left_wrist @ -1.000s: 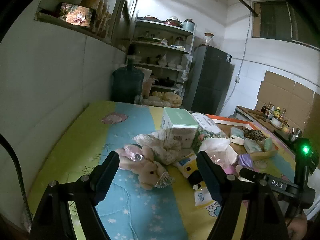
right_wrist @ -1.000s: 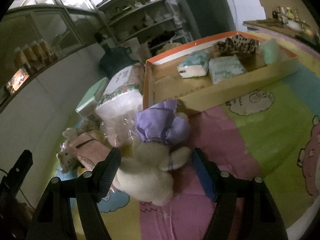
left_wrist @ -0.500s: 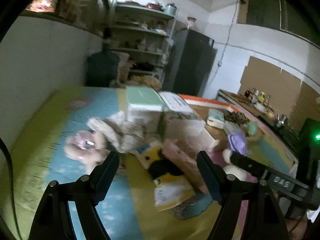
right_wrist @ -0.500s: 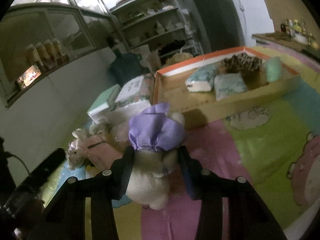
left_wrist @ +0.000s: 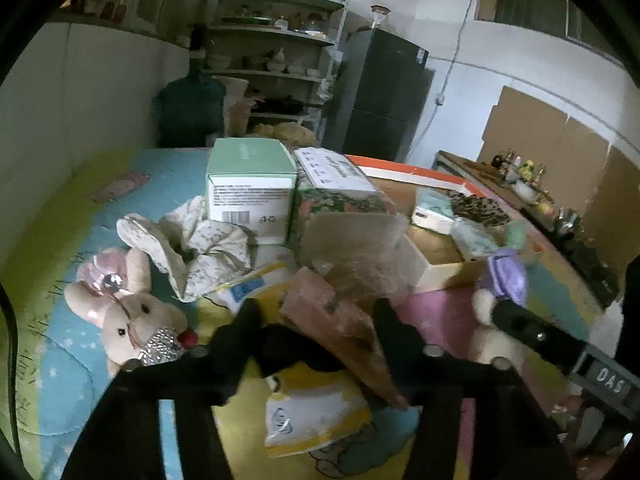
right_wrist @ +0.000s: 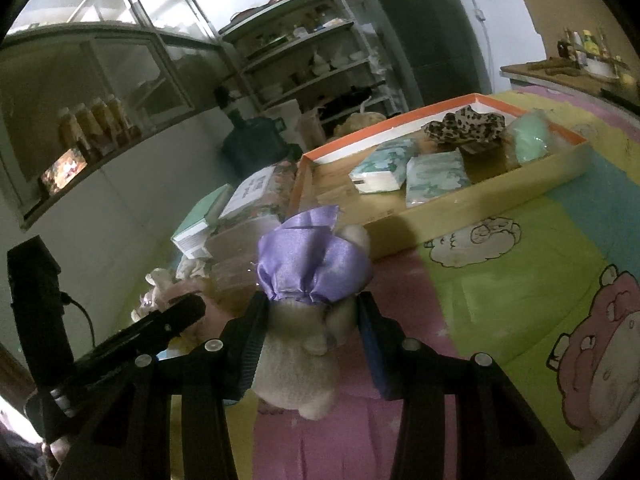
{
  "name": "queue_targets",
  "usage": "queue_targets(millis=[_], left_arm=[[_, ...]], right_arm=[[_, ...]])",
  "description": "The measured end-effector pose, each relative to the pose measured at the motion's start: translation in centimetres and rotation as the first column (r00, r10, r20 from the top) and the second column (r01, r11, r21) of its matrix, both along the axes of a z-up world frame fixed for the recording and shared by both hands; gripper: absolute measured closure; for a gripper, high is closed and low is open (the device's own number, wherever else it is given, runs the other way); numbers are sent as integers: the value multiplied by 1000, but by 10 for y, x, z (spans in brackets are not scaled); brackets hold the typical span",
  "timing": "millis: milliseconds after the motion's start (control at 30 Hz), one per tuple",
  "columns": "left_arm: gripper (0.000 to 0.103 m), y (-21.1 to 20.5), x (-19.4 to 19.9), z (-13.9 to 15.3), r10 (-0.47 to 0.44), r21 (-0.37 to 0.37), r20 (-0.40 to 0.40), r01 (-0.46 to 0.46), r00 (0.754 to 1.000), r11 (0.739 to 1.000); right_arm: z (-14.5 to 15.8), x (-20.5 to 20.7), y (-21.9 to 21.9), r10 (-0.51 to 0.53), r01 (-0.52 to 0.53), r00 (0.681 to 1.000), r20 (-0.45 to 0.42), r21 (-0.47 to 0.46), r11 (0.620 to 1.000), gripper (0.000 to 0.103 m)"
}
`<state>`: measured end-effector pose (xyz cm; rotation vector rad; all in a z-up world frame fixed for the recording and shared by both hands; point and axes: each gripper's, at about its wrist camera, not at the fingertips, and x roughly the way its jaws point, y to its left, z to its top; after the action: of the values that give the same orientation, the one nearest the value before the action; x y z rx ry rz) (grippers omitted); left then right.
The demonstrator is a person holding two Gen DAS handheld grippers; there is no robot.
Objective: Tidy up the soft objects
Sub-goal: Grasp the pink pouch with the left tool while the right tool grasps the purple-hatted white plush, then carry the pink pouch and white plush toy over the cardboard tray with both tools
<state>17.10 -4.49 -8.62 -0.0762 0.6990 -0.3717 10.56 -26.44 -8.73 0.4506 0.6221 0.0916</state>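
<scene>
A: How many plush toys?
B: Two: a pink bunny [left_wrist: 132, 320] and a cream toy [right_wrist: 296, 364] in a purple dress.
A: Boxes?
B: Three: a green box [left_wrist: 250, 188], a floral box [left_wrist: 336, 192] and an open tray [right_wrist: 500, 184].
A: Tissue packs in the tray?
B: Two [right_wrist: 382, 164] [right_wrist: 436, 176].
</scene>
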Motion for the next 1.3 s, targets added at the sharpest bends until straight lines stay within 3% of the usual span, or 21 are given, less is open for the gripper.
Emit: queue_targets(millis=[200, 233, 333, 833, 1300], left_arm=[[68, 6, -8, 4, 9, -30, 33, -8, 999, 1000], [78, 7, -8, 7, 7, -37, 41, -5, 999, 999], [83, 5, -14, 13, -2, -33, 66, 4, 998, 999], [92, 1, -31, 40, -30, -54, 143, 38, 989, 998], [93, -24, -41, 65, -84, -44, 209, 95, 974, 995]], right_arm=[[-4, 0, -7, -2, 2, 1000, -2, 17, 1000, 57], [-5, 0, -8, 1, -1, 1000, -3, 19, 1000, 57], [-5, 0, -8, 2, -2, 1000, -2, 22, 1000, 57], [11, -11, -7, -7, 7, 999, 53, -5, 1000, 57], [32, -26, -20, -28, 31, 993, 115, -29, 999, 57]])
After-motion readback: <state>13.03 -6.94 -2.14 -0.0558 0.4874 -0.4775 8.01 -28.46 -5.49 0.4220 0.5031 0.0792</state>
